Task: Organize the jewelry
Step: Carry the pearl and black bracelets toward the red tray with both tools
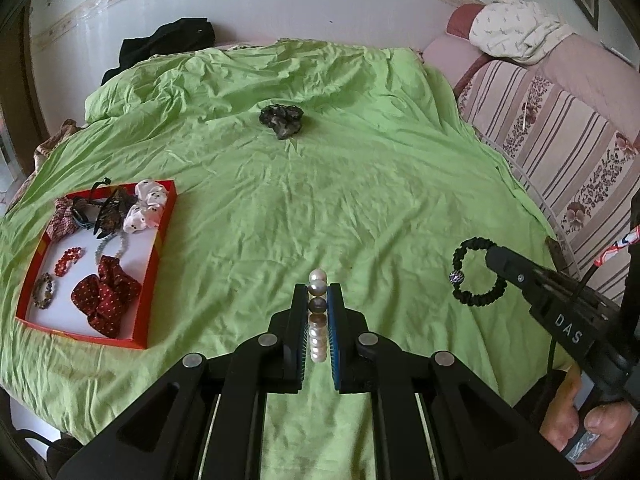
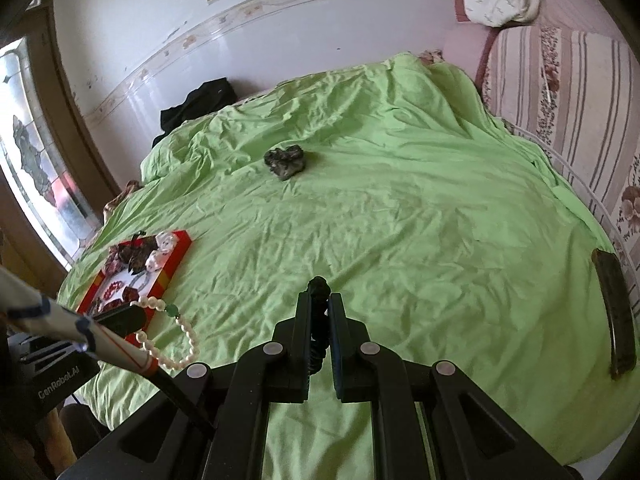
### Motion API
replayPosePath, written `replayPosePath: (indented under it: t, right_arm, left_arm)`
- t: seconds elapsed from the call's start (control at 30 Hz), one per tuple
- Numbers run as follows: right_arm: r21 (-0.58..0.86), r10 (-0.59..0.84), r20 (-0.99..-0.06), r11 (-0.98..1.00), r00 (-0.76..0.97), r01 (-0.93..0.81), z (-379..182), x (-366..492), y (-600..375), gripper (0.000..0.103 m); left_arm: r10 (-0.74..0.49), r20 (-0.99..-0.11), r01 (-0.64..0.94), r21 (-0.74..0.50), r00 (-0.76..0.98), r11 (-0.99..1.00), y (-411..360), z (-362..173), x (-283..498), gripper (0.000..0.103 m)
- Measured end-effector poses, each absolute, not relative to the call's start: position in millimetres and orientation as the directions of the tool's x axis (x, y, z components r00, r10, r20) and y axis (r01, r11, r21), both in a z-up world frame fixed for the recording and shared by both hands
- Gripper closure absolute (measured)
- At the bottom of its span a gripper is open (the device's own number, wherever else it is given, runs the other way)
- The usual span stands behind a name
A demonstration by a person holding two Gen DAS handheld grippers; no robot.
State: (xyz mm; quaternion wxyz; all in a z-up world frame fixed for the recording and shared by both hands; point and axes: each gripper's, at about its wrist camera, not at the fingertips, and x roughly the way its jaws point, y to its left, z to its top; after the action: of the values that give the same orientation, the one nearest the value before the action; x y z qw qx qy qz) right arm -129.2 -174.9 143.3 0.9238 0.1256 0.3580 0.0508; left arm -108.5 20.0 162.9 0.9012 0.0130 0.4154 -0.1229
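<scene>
Only the left wrist view showed the red tray (image 1: 154,276) from above, so its contents could be read: a dark red dotted scrunchie (image 1: 105,300), a red bead bracelet (image 1: 70,259), a white patterned scrunchie (image 1: 146,206) and a dark hair claw (image 1: 114,206). The right wrist view caught the same tray (image 2: 176,264) at a shallow angle, its contents blurred, but it alone showed the stained-glass window (image 2: 28,160) at the left and a dark flat object (image 2: 614,316), perhaps a phone, on the sheet's right edge.

The pearl bracelet (image 1: 318,318) was a string of round white pearls with one grey-green bead. From the right wrist view it hung as a loop (image 2: 172,332) above the green sheet (image 2: 400,220), just beside the tray's near corner. The black beaded bracelet (image 1: 478,272) carried one sparkly bead and was lifted over the sheet's right side.

The left gripper (image 1: 318,292) had its jaws nearly together, pinching the pearl strand edge-on. The right gripper (image 2: 319,300) was likewise almost closed, clamping the black bracelet (image 2: 318,320) between its pads. A dark scrunchie (image 1: 281,120) lay alone mid-sheet, well apart from both.
</scene>
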Motion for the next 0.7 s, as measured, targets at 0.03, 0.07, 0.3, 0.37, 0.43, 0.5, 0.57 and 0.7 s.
replayPosePath:
  t: [0.03,0.07,0.3,0.37,0.43,0.5,0.57,0.7]
  right_arm:
    - [0.265,0.185,-0.649,0.964,0.738,-0.008,144,-130,-172,0.094]
    - [0.261,0.187,-0.651,0.965,0.736,-0.015,144,-130,-168,0.094]
    - [0.235,0.208,-0.661,0.970,0.721,-0.065,147,-128,-138,0.094]
    - [0.227,0.213,-0.663,0.971,0.718,-0.078,148,-127,-129,0.094]
    - [0.223,0.218,-0.665,0.971,0.714,-0.089,147,-126,-124,0.094]
    - [0.215,0.224,-0.668,0.971,0.710,-0.105,148,-125,-114,0.094]
    - [0.208,0.229,-0.669,0.971,0.707,-0.117,149,-125,-107,0.094]
    - [0.196,0.243,-0.673,0.969,0.699,-0.148,150,-124,-91,0.094]
  left_arm:
    - [-0.209,-0.750,0.229,-0.079,0.627,0.970,23,163,-109,0.094]
    - [-0.208,-0.749,0.226,-0.079,0.629,0.971,25,164,-109,0.094]
    - [-0.195,-0.745,0.184,-0.098,0.637,0.978,51,164,-110,0.094]
    - [-0.192,-0.745,0.174,-0.103,0.639,0.979,57,163,-111,0.094]
    - [-0.186,-0.743,0.160,-0.107,0.643,0.981,64,163,-111,0.094]
    - [-0.181,-0.741,0.148,-0.111,0.646,0.983,71,163,-111,0.094]
    - [-0.176,-0.739,0.135,-0.116,0.650,0.984,79,163,-111,0.094]
    - [-0.163,-0.737,0.111,-0.120,0.656,0.987,94,163,-111,0.094]
